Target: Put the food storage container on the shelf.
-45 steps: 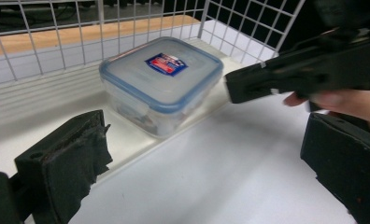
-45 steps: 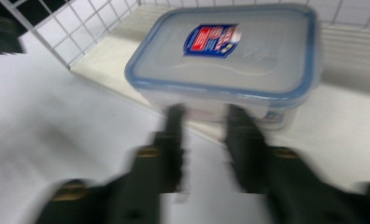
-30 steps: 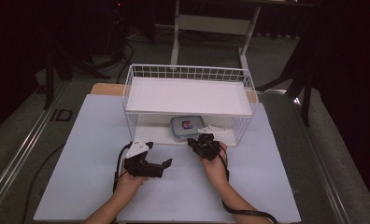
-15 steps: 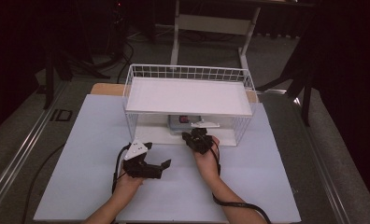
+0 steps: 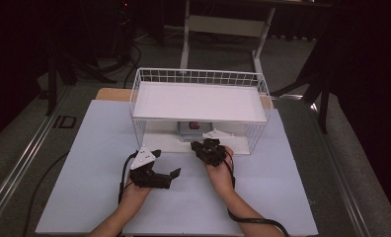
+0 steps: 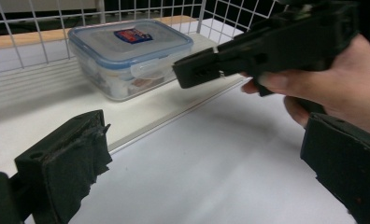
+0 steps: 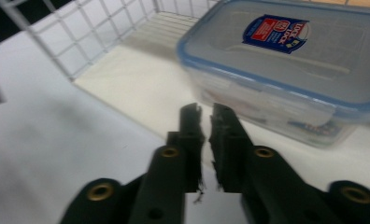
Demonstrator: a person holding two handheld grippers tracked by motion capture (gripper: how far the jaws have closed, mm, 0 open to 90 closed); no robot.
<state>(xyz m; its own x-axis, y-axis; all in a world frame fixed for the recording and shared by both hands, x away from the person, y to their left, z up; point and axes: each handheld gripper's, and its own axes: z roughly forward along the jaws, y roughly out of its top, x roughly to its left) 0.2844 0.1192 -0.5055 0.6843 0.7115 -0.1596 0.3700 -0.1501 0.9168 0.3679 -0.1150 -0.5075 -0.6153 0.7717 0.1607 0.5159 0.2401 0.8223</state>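
We've pushed the container (image 7: 286, 70) under the shelf; right gripper (image 7: 205, 112) jaws just cracking open, empty, left gripper (image 6: 197, 172) wide, empty.

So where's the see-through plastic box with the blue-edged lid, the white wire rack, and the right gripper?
See-through plastic box with blue-edged lid (image 7: 286, 51), right gripper view, lid top.
White wire rack (image 5: 198, 76), high view, back rail.
Right gripper (image 7: 205, 122), right gripper view, between jaw tips.

Clear lidded food box (image 7: 286, 70) — blue-rimmed, shut — flat on the rack's lower shelf (image 7: 141, 88).
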